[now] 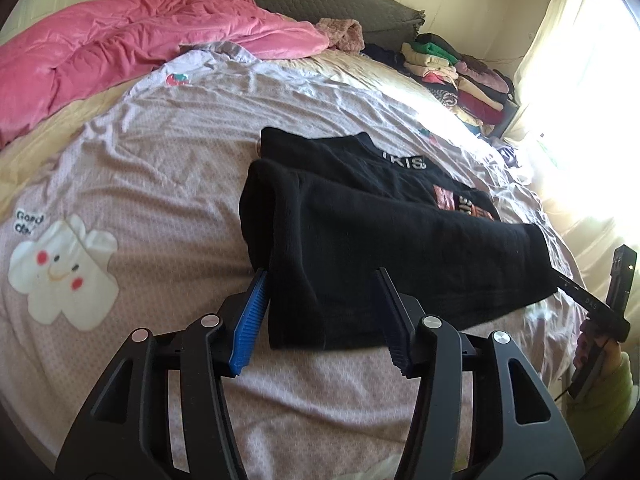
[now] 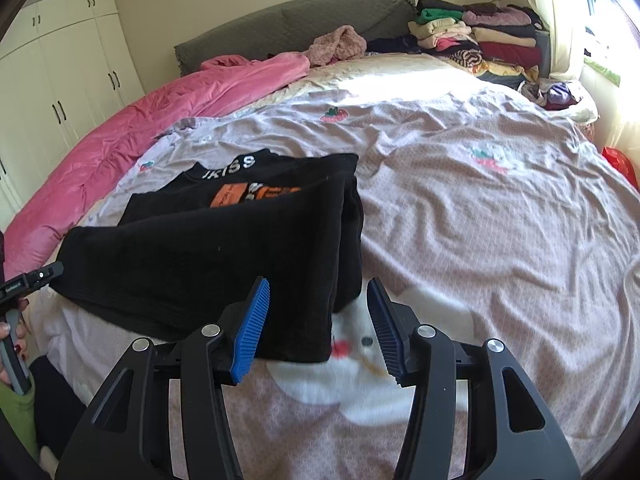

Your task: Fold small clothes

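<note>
Left wrist view: black top (image 1: pixel 360 240) folded on bed (image 1: pixel 160 160).
Both tongs, left (image 1: pixel 322 312) and right (image 2: pixel 320 320), open at its near corners, gripping nothing; fold looks released.

Bedsheet (image 2: pixel 480 220) bare right of black garment (image 2: pixel 208 256)

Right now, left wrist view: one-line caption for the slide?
Left gripper open over the near edge of a folded black top on a pink bedspread, pads not pressing it.
</note>
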A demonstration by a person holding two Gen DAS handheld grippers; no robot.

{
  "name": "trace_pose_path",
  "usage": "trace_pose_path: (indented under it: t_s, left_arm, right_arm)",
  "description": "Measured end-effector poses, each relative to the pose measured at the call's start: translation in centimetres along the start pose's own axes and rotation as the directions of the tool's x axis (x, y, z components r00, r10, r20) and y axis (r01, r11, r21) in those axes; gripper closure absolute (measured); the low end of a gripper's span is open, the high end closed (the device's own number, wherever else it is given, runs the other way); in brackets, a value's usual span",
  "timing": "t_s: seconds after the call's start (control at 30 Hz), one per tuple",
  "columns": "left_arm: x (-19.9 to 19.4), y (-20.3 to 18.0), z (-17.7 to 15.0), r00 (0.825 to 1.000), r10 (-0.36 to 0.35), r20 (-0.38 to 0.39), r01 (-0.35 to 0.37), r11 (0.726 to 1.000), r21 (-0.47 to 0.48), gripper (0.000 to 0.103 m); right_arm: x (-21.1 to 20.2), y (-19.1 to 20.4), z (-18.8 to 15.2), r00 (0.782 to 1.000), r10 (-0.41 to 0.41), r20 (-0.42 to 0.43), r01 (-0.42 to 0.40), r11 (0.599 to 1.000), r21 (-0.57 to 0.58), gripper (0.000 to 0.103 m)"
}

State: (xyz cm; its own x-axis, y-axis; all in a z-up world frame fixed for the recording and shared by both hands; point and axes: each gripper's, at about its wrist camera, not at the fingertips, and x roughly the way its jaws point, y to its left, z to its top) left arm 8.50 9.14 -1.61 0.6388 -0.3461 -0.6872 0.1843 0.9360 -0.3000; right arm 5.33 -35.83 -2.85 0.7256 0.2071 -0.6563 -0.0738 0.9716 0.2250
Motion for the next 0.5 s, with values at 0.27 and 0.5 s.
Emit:
trace_pose_path:
  t_s: [0.27,0.5]
  left_arm:
    - [1.2,-0.5,-1.7,0.999,0.002,-0.045,-0.002,1.000,0.001,0.058]
    - [1.8,-0.4,-1.2,0.999,-0.022,-0.048,0.021,1.000,-0.023,0.098]
  right_arm:
    - [0.7,0.2,-1.6,0.998,0.037,-0.045,-0.036,0.999,0.020,0.053]
    - [0.8,0.2,-1.3,0.997,0.064,-0.045,-0.063,0.998,0.025,0.083]
